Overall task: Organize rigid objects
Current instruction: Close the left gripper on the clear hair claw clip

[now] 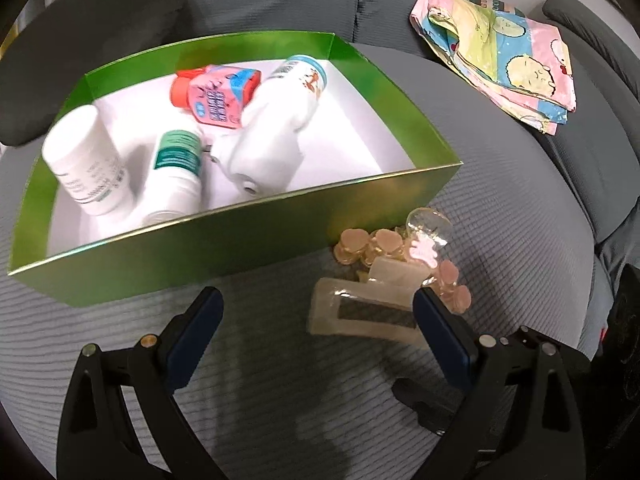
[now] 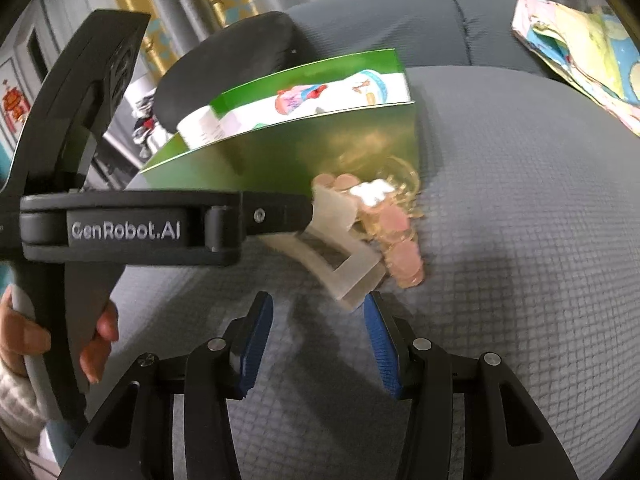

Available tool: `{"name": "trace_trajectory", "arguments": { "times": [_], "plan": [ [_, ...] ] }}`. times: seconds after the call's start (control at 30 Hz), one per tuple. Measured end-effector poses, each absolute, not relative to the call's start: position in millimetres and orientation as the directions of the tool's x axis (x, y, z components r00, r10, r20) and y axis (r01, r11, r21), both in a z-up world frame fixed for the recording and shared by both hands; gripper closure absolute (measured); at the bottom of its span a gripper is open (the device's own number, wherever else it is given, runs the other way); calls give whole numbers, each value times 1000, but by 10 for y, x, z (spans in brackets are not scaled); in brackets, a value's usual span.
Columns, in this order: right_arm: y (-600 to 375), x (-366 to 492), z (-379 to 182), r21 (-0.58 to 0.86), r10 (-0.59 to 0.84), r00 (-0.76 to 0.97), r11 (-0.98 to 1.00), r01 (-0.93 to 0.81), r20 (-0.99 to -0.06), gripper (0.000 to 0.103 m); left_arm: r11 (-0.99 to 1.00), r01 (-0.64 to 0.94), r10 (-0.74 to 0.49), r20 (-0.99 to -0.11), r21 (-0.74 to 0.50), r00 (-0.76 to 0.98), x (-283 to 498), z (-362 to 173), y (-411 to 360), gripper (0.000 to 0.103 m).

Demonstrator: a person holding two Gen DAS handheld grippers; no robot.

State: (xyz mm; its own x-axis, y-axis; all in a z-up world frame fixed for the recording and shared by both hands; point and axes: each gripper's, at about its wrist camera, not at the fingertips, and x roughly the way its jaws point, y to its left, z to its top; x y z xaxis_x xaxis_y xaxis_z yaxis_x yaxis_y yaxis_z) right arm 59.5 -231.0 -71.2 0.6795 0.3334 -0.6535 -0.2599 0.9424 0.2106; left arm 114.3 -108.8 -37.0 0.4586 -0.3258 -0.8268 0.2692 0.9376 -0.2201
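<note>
A green box point(image 1: 240, 232) with a white inside stands on a grey cushion and holds a white jar point(image 1: 84, 160), a green-labelled bottle point(image 1: 176, 172), a pink bottle point(image 1: 216, 96) and a large white bottle point(image 1: 276, 128). By its front right corner lie a translucent beige hair clip point(image 1: 360, 312) and a heap of pink and amber clips point(image 1: 400, 248). My left gripper point(image 1: 318, 312) is open wide around the beige clip, which is close to the right finger. My right gripper point(image 2: 316, 308) is open and holds nothing, and the beige clip point(image 2: 340, 264) lies just ahead of its right fingertip.
A folded patterned cloth point(image 1: 500, 52) lies at the back right on the sofa. A dark armrest point(image 1: 80, 40) rises behind the box. In the right wrist view the left gripper's arm point(image 2: 160, 228) crosses from the left, held by a hand point(image 2: 100, 340).
</note>
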Motion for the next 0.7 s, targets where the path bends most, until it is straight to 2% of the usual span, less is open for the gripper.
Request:
{"name": "trace_trajectory", "arguments": {
  "times": [0.1, 0.3, 0.37, 0.43, 0.47, 0.7],
  "plan": [
    [-2303, 640, -702, 208, 337, 682, 941, -267, -649, 53, 934, 278, -334, -830, -226, 447, 1163, -405, -1126, 8],
    [-2234, 758, -721, 173, 309, 692, 950, -261, -653, 53, 921, 287, -367, -835, -264, 409, 1203, -486, -1136, 15],
    [-2213, 807, -721, 167, 308, 691, 950, -265, -654, 59, 910, 302, -391, -833, -286, 392, 1204, -499, -1137, 22],
    [-2202, 821, -720, 169, 318, 688, 946, -277, -652, 71, 899, 316, -413, -827, -303, 381, 1193, -506, -1147, 31],
    [-2193, 835, -723, 165, 316, 689, 946, -278, -653, 72, 895, 322, -420, -823, -308, 382, 1184, -500, -1147, 34],
    [-2233, 817, -713, 174, 332, 690, 941, -291, -643, 78, 883, 331, -445, -816, -332, 368, 1169, -495, -1097, 35]
  ]
}}
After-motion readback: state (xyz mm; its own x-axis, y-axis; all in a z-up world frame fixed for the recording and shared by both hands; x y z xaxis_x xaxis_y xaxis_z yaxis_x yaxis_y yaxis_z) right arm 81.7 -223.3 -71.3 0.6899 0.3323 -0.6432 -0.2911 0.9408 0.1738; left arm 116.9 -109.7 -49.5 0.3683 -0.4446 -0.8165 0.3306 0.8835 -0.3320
